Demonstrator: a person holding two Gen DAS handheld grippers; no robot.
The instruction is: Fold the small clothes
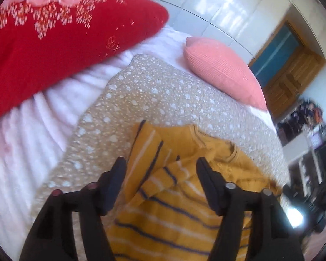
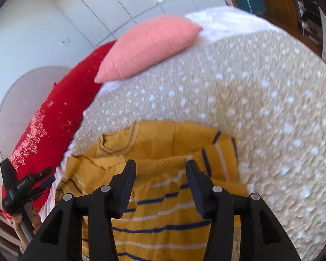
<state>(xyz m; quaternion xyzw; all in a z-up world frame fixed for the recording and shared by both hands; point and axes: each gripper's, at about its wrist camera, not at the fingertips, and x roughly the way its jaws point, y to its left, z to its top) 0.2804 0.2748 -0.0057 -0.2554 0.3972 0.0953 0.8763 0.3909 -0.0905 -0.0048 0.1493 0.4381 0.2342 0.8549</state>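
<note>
Both my tongs, left (image 1: 160,167) and right (image 2: 160,169), hung released over the sweater (image 2: 163,206), presumably picking fold grips.

A bed (image 1: 28,143) with a white sheet fills both views. A beige spotted blanket (image 1: 154,100) covers its middle. On it, at lower centre, lies a crumpled yellow striped sweater (image 1: 176,195). A pink cushion (image 1: 223,74) sits upper right, a red pillow (image 1: 54,41) upper left.
</note>
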